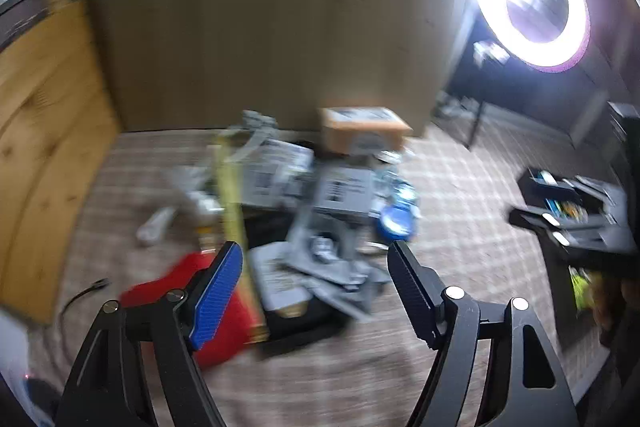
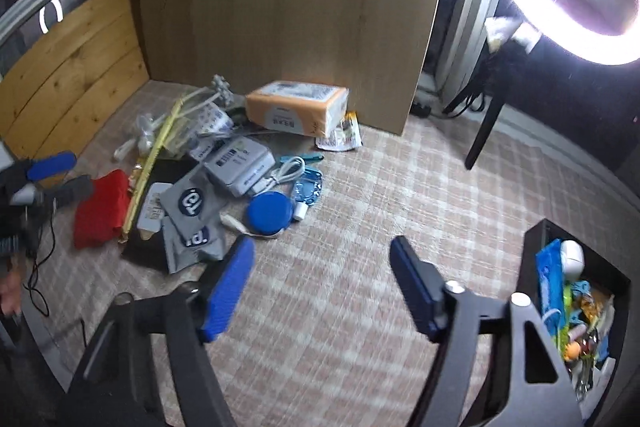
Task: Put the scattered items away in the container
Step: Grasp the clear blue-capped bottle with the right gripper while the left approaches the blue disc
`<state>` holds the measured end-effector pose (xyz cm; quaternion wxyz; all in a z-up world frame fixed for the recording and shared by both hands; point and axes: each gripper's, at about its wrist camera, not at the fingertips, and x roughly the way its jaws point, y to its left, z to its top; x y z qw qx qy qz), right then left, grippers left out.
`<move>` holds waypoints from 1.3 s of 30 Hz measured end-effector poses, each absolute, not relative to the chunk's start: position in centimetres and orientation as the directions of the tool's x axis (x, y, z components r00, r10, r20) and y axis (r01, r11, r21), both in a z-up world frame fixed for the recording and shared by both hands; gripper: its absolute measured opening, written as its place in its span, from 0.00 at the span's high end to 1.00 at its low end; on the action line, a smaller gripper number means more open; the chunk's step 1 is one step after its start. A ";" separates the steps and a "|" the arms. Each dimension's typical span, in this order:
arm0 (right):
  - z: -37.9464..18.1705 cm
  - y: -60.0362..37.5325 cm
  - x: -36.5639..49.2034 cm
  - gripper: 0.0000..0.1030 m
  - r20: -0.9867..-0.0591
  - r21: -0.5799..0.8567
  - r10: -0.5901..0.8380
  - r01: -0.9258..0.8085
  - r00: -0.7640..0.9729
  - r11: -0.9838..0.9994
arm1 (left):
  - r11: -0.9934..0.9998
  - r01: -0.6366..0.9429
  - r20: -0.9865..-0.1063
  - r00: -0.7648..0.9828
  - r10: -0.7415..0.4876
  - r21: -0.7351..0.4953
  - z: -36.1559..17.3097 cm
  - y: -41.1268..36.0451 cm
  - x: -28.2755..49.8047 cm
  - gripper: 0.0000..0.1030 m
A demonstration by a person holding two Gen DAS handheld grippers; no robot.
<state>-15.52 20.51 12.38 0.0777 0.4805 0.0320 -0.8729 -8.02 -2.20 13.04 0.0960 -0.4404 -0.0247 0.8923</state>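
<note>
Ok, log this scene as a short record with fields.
surface: checked mat
pile: red cloth, blue disc, white cable, grey pouches, tissue pack
container: black box, right of the pile, already holding items
left tongs: open, empty, over the pile
right tongs: open, empty, over bare mat

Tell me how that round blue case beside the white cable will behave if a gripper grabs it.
The round blue case looks like a smooth, flat disc, so it may slip between the pads unless gripped across its edges. It lies flat on the checked mat, so it is unlikely to roll. The white cord at its edge would probably trail floppily behind it.
</note>
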 end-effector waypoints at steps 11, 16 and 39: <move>5.6 21.5 -25.2 0.53 -0.912 0.176 -0.233 0.189 -0.338 -0.966 | -0.959 -0.238 -0.863 -0.442 0.246 -0.151 6.2 6.1 -15.2 0.48; 3.4 20.4 -27.3 0.53 -0.925 0.191 -0.247 0.210 -0.287 -0.959 | -0.963 -0.231 -0.884 -0.409 0.226 -0.139 4.8 6.9 -16.4 0.48; 2.2 19.5 -26.5 0.69 -0.944 0.180 -0.226 0.200 -0.239 -0.963 | -0.970 -0.209 -0.884 -0.420 0.204 -0.125 3.0 7.7 -17.5 0.77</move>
